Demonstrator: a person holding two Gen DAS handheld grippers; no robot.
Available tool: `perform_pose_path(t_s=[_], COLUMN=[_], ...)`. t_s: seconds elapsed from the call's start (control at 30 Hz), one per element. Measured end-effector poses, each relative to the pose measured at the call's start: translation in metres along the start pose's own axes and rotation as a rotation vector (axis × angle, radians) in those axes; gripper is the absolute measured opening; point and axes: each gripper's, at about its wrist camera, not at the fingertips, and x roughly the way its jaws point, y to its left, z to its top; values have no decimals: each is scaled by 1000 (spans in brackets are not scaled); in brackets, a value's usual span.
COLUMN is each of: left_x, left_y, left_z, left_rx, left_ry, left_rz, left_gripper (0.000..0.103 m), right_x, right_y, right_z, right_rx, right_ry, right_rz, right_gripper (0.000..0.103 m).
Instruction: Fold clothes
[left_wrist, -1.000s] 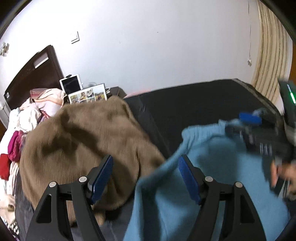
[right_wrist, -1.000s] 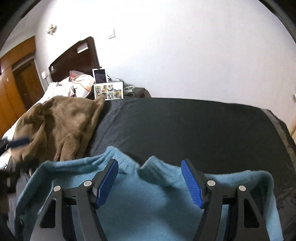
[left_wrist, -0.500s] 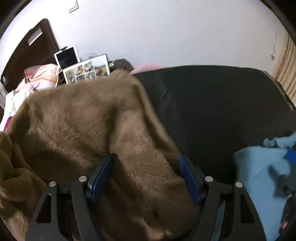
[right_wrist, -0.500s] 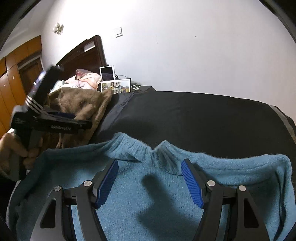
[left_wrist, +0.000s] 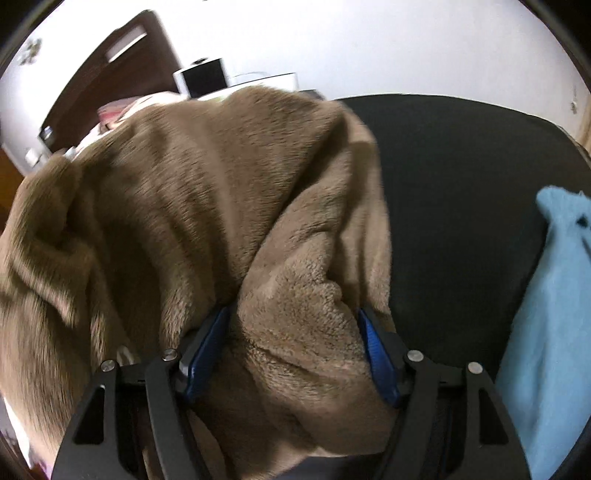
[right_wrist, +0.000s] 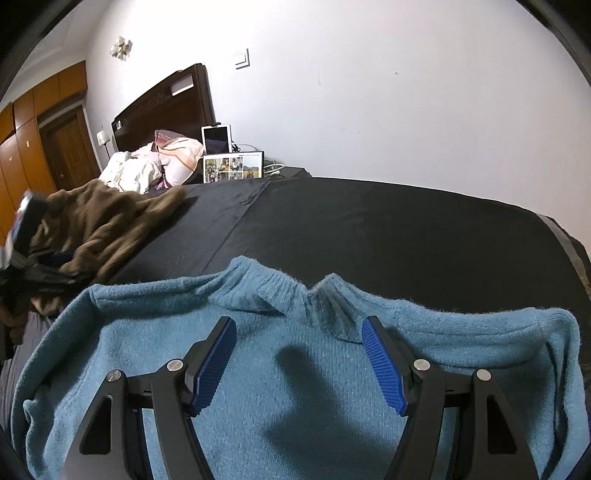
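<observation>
A fluffy brown garment (left_wrist: 192, 206) lies bunched on the black bed cover (left_wrist: 461, 177). My left gripper (left_wrist: 295, 343) is open, its jaws on either side of a thick fold of the brown garment. A folded light blue sweater (right_wrist: 295, 369) lies flat on the bed cover (right_wrist: 369, 229), collar away from me. My right gripper (right_wrist: 299, 354) is open and hovers just above the sweater, below the collar. The sweater's edge shows in the left wrist view (left_wrist: 546, 314). The brown garment (right_wrist: 110, 229) and the left gripper's body (right_wrist: 22, 225) show at the left of the right wrist view.
A dark wooden headboard (right_wrist: 166, 107), a heap of pale clothes (right_wrist: 147, 166), a tablet (right_wrist: 218, 138) and a photo frame (right_wrist: 232, 168) stand at the far left end of the bed. A white wall runs behind. Wooden wardrobe doors (right_wrist: 37, 140) are at far left.
My left gripper has moved left from the blue sweater onto the brown garment and pushed into a fold of it. My right gripper stays open above the sweater, nearly still.
</observation>
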Motion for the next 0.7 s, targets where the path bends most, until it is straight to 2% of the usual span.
perform_pose_path(t_s=[0.13,0.33,0.47,0.57,0.7], left_x=[-14,-33,-46,-74,-126], left_y=[32,48,63,50,-12], left_z=[-38,-75,-93,-101,-96], left_rx=[-46,-59,-143,-178,-83], left_ry=[10,23,40,-12,-124], left_rz=[31,68,80,26,-142], left_gripper=[74,74,75,75,76], right_x=[-1,-1,-1,-2,-5], right_y=[-2,0,1,3,9], right_z=[0,-1,-1,-2,-3], right_rx=[0,-8,-9,-17,-40], right_ry=[2,4,4,4,-7], right_rz=[-3,-7,-10,-13,-18], right_gripper=[72,72,72,72,72])
